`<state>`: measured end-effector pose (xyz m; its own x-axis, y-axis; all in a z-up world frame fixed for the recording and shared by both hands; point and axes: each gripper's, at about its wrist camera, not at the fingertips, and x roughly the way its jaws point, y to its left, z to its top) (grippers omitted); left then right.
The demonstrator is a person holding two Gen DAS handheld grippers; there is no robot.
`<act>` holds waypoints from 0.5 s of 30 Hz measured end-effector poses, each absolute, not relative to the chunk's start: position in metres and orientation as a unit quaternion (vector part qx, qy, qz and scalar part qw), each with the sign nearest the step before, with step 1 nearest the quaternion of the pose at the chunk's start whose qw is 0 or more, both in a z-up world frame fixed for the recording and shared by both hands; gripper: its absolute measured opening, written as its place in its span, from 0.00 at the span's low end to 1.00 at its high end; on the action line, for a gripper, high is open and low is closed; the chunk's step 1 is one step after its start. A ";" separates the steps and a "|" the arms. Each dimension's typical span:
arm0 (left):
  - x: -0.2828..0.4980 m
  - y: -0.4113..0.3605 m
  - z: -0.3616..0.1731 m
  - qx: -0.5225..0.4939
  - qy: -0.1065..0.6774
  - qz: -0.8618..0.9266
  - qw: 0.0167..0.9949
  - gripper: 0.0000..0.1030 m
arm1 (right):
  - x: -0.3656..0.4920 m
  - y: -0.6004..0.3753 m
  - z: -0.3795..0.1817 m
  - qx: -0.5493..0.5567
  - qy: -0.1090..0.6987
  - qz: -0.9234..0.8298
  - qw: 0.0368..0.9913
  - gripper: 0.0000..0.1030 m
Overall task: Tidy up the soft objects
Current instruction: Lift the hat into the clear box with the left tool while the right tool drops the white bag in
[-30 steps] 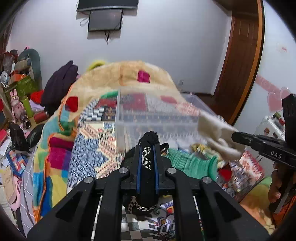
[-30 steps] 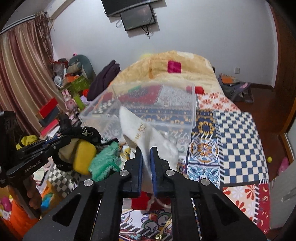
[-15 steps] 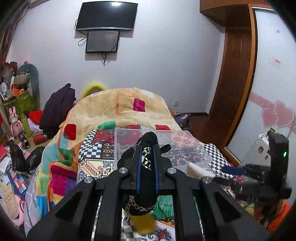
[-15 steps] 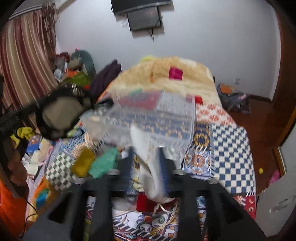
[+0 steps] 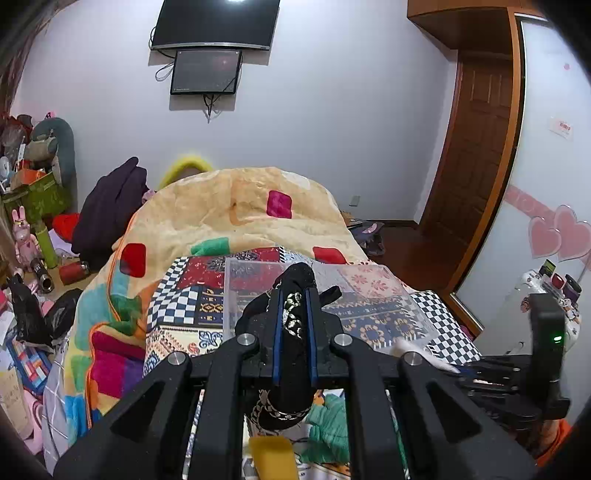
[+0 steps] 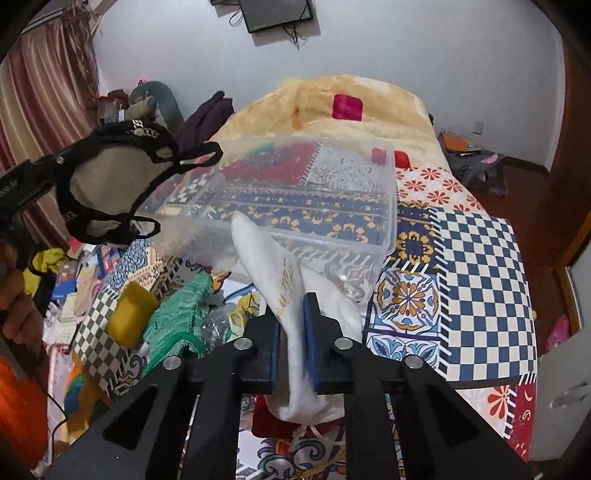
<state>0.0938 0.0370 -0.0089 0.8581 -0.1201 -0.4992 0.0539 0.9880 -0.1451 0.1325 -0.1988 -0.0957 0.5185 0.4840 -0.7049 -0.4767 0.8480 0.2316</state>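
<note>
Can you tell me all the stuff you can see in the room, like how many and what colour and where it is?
clear plastic bin: 1, see-through, on the bed, nothing visible inside
patchwork quilt: 1, many colours, covering the bed
yellow blanket: 1, pale yellow with coloured squares, heaped behind the bin
black bra: 1, black with beige lining, held up left of the bin
white sock: 1, white, held in front of the bin
green knit piece: 1, green, on the quilt
yellow sponge: 1, yellow, beside the green knit
screens: 2, black, on the wall
left gripper: 1, black, clamping the bra
right gripper: 1, black, clamping the sock
</note>
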 end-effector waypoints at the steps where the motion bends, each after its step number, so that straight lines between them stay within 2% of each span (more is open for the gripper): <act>1: 0.097 0.037 -0.008 -0.061 0.262 -0.044 0.962 0.10 | 0.130 -0.199 -0.092 0.007 0.401 0.276 0.873 0.09; 15: 0.135 0.038 -0.001 -0.046 0.265 -0.035 0.963 0.10 | 0.150 -0.198 -0.002 0.033 0.279 0.285 0.916 0.07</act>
<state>0.1355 0.0380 -0.0007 0.8574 -0.0919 -0.5063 0.0432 0.9933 -0.1072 0.1500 -0.1982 -0.0023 0.6814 0.5411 -0.4928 -0.5039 0.8352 0.2204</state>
